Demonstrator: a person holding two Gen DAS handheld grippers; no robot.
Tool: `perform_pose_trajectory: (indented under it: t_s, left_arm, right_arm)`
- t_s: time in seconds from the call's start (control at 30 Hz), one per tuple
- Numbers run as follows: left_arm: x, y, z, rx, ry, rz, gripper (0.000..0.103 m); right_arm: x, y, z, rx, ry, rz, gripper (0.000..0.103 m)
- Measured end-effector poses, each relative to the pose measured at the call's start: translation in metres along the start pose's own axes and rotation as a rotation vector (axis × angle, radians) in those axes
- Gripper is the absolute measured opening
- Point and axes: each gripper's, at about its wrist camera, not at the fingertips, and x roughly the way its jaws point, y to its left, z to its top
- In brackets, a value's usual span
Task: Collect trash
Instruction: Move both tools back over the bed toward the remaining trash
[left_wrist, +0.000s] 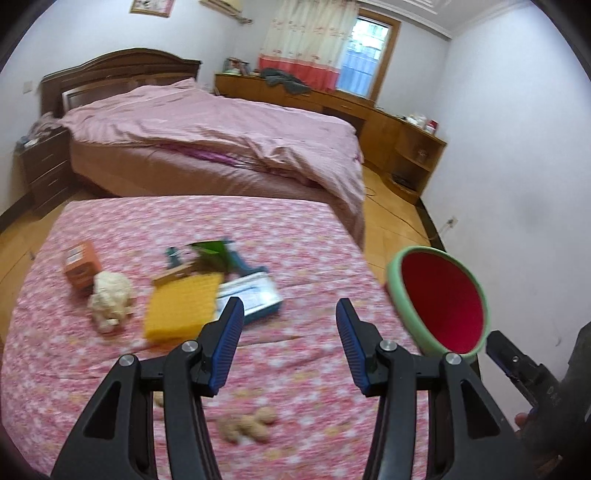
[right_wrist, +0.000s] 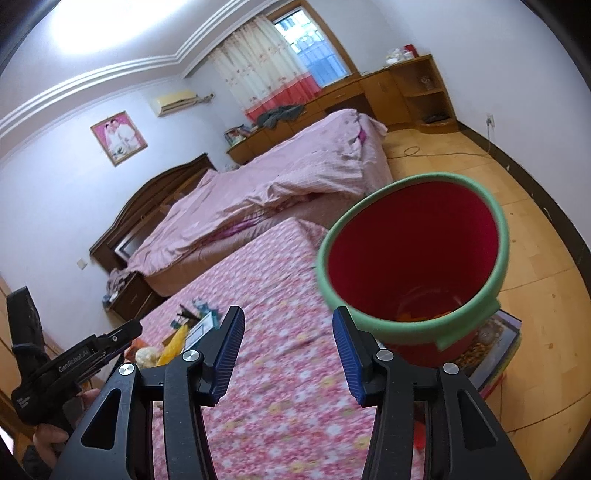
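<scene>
While both grippers hang half open and empty, left gripper (left_wrist: 290, 314) faces the trash (left_wrist: 177, 295) scattered on the floral-covered table (left_wrist: 314, 236); right gripper (right_wrist: 288, 325) sits near the red, green-rimmed bin (right_wrist: 410, 258) just beside the table's edge.

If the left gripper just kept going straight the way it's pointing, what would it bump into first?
Probably the flowered cloth itself: the left gripper is open, empty and angled down at a bare patch. The blue-and-white packet lies just left of that line and the bin off to the right. Depth is hard to judge.
</scene>
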Motion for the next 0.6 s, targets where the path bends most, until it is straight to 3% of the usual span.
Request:
perform_pose_trajectory:
  t_s: [0.33, 0.6]
  left_arm:
    - [0.003, 0.082, 0.001, -0.090, 0.000, 0.119, 0.052]
    - [0.031, 0.133, 0.000, -0.129, 0.035, 0.209, 0.052]
  right_arm:
    - [0.026, 0.030, -0.012, -0.045, 0.058, -0.009, 0.051]
    - [0.042, 0.038, -0.021, -0.049, 0.091, -0.045, 0.051]
